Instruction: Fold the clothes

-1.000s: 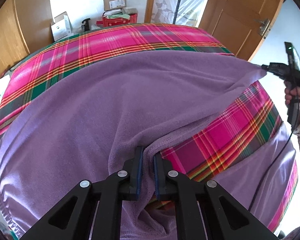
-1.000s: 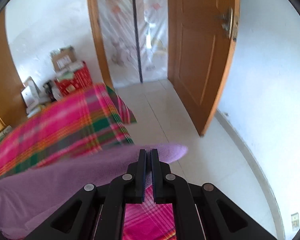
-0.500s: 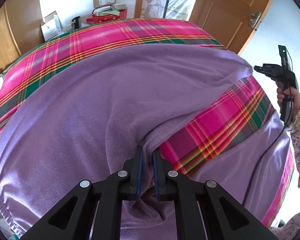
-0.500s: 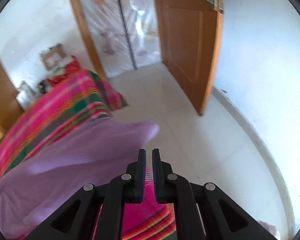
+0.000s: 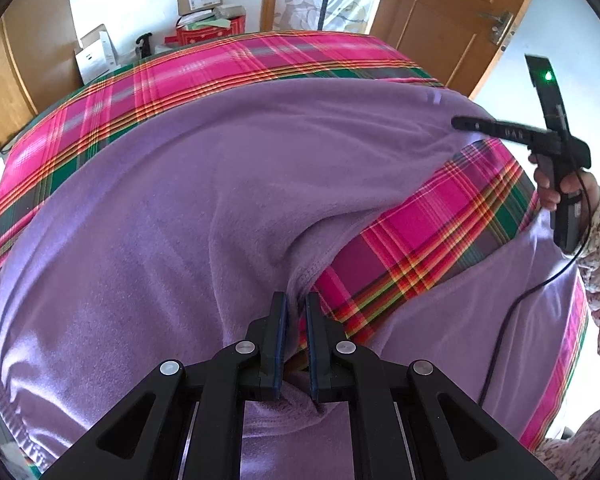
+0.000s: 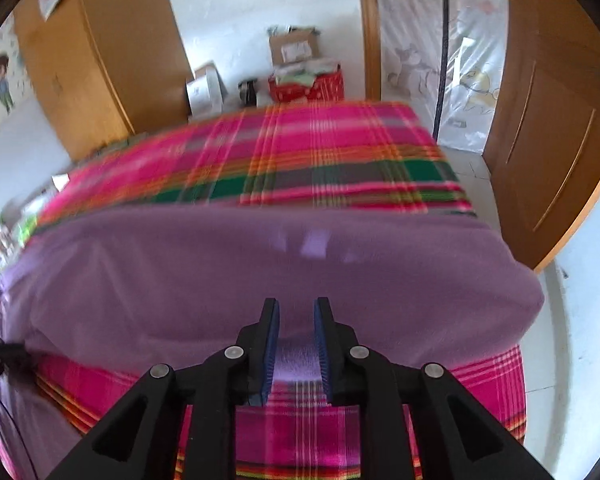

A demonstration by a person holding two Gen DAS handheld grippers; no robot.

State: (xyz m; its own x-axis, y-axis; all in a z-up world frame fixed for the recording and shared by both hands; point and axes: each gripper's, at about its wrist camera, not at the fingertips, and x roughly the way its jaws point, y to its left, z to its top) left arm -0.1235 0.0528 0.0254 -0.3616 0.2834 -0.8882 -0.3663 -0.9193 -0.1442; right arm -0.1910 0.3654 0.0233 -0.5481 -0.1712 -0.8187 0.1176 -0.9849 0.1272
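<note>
A large purple fleece cloth (image 5: pixel 204 184) lies spread over a bed with a pink plaid cover (image 5: pixel 236 64). A folded-over layer of it runs across the bed, and a band of plaid (image 5: pixel 432 232) shows between this layer and the purple part below. My left gripper (image 5: pixel 296 306) is shut on the cloth's stitched hem at the near fold. My right gripper (image 6: pixel 296 314) is open above the cloth (image 6: pixel 260 272), and nothing sits between its fingers. The left wrist view shows the right gripper (image 5: pixel 458 123) hovering over the cloth's right corner.
A hand in a patterned sleeve (image 5: pixel 556 188) holds the right gripper, and a black cable (image 5: pixel 516 312) hangs from it. Cardboard boxes and a red box (image 6: pixel 306 84) stand against the far wall. A wooden door (image 6: pixel 548 128) is at the right, a wooden cupboard (image 6: pixel 96 52) at the left.
The right gripper let go of the purple cloth's corner and opened, then swung from facing the doorway to facing the bed. The released corner now lies on the bed. The left gripper kept its hold.
</note>
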